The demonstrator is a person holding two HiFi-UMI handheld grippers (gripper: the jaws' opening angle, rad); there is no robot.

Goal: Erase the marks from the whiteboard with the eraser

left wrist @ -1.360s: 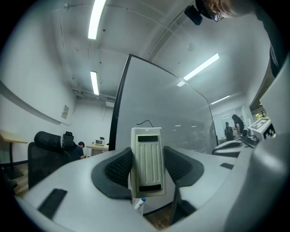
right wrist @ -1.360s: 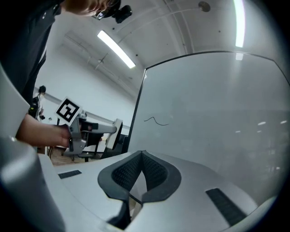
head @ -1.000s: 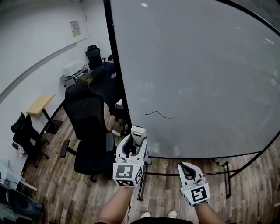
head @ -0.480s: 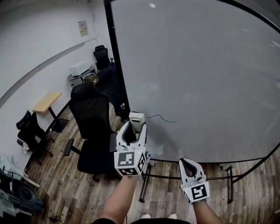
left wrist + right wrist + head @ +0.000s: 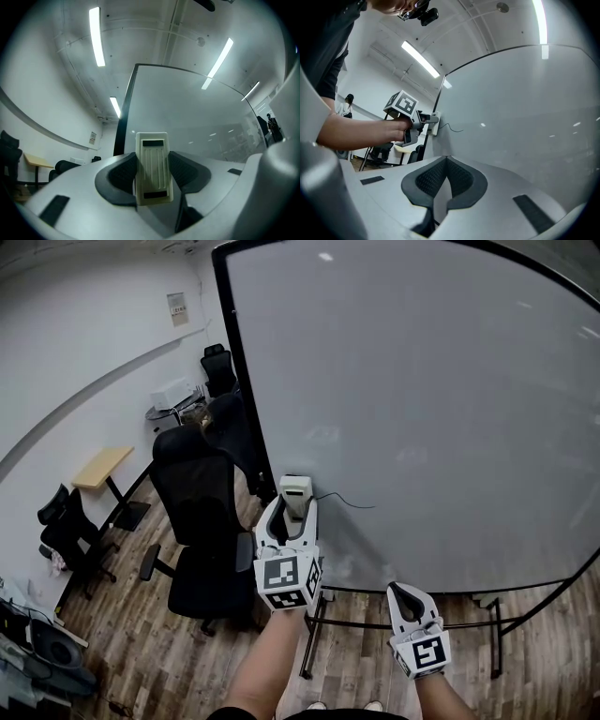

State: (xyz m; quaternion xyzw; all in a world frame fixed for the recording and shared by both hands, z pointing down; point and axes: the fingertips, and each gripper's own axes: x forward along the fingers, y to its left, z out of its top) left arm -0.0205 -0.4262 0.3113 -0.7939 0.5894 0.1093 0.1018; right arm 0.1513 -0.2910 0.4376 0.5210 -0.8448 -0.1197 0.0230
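Observation:
A large whiteboard (image 5: 422, 409) on a black frame fills the head view, with one thin black squiggle mark (image 5: 352, 501) low on its left side. My left gripper (image 5: 293, 507) is shut on a cream plastic eraser (image 5: 295, 495), which is held up at the board just left of the mark. In the left gripper view the eraser (image 5: 153, 169) stands upright between the jaws. From the right gripper view the eraser (image 5: 435, 123) meets the board beside the mark (image 5: 452, 129). My right gripper (image 5: 405, 601) hangs low, shut and empty.
A black office chair (image 5: 202, 521) stands close to the left of the board. More chairs (image 5: 66, 521), a small wooden table (image 5: 101, 467) and a printer (image 5: 173, 392) line the left wall. The board's black base legs (image 5: 403, 624) cross the wooden floor.
The left gripper has carried the eraser up and forward to the board, next to the mark's left end. The right gripper has stayed low.

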